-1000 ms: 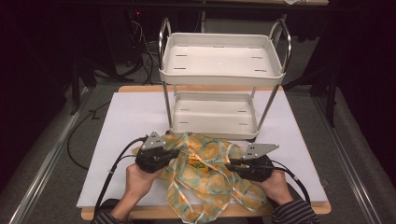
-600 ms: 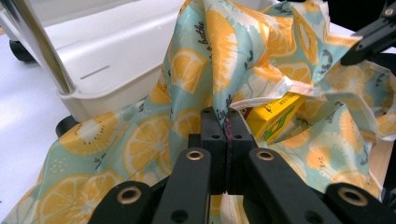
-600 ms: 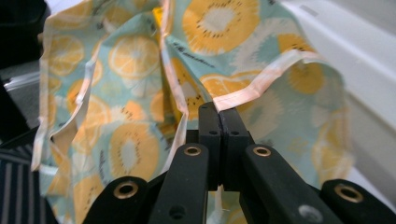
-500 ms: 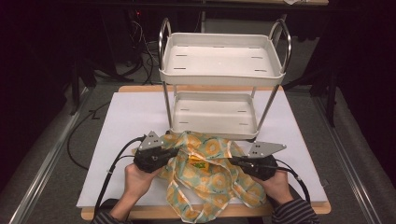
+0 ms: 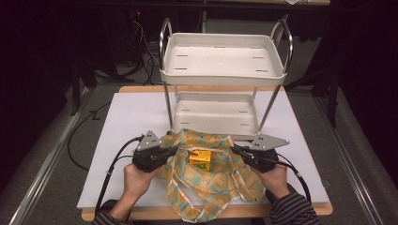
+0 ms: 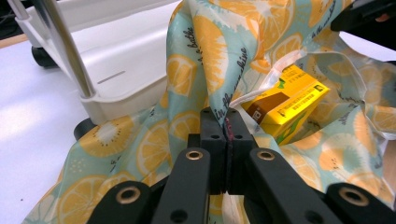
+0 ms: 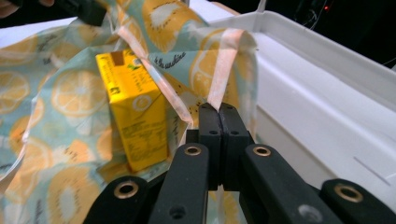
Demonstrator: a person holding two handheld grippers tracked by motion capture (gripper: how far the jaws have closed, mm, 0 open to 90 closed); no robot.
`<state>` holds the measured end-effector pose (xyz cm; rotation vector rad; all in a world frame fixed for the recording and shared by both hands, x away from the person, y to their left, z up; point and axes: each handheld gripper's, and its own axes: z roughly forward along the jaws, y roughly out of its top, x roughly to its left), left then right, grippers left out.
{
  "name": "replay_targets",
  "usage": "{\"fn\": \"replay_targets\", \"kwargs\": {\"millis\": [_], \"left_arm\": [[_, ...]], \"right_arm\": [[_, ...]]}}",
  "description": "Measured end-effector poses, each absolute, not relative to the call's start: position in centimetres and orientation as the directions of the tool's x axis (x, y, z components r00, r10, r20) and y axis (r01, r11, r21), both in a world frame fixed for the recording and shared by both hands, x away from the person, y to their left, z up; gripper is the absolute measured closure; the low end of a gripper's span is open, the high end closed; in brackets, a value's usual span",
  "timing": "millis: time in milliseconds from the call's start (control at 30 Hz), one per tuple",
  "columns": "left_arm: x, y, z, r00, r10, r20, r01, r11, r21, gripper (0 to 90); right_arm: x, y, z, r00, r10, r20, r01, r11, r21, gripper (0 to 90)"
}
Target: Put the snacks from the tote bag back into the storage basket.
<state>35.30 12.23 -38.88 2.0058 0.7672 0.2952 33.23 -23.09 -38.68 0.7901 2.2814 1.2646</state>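
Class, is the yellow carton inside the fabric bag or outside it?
Inside: the yellow carton sits within the fabric bag, whose mouth both grippers hold open.

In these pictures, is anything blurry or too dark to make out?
High view: surroundings nearly black, the lit white table slightly soft. Left gripper view: yellow carton sharp, its near jaws blurred. Right gripper view: the patterned bag hazy at the left, the white cart brightly lit.

High view sits above the person's side looking forward and down at the tabletop, while both gripper views ride in close, sharing the yellow carton in the bag.
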Motion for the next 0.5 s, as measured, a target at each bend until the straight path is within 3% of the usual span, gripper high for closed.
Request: {"fn": "replay_targets", "kwargs": {"millis": [500], "left_arm": [[36.2, 12.4, -39.9, 0.754, 0.649, -0.106, 0.419, -0.351, 0.838, 88.0]], "right_arm": [[34.5, -22.5, -39.3, -0.732, 0.676, -0.091, 0.291, 0.43, 0.854, 90.0]]}}
